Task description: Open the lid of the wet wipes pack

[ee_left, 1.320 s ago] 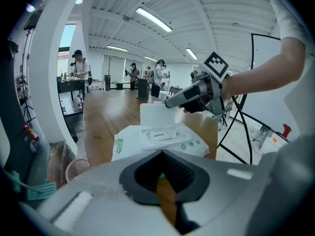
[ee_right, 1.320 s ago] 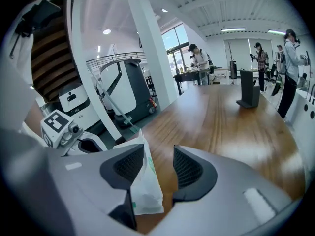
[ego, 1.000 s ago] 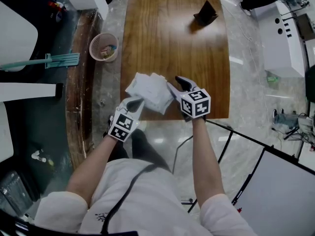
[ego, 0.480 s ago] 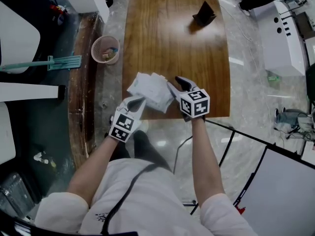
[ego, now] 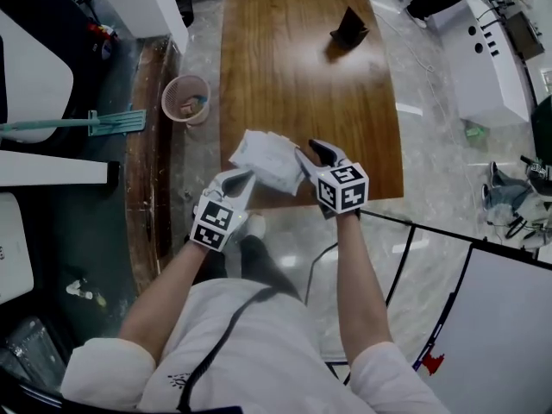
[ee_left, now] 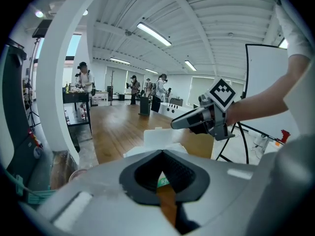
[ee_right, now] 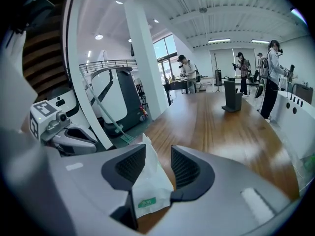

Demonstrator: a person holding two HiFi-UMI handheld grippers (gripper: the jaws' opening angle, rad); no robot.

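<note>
The white wet wipes pack hangs in the air over the near end of the wooden table, held from both sides. My left gripper is shut on the pack's near left edge. In the left gripper view a green-and-white scrap of the pack shows behind the closed left gripper. My right gripper grips the pack's right end. In the right gripper view the pack's sealed corner stands between the pads of the right gripper. The lid itself cannot be made out.
A black stand sits at the table's far end. A pink waste basket and a teal mop lie on the floor to the left. White equipment stands on the right. People stand far behind the table.
Both grippers have come up a little together with the pack between them. Neither grip has changed.
</note>
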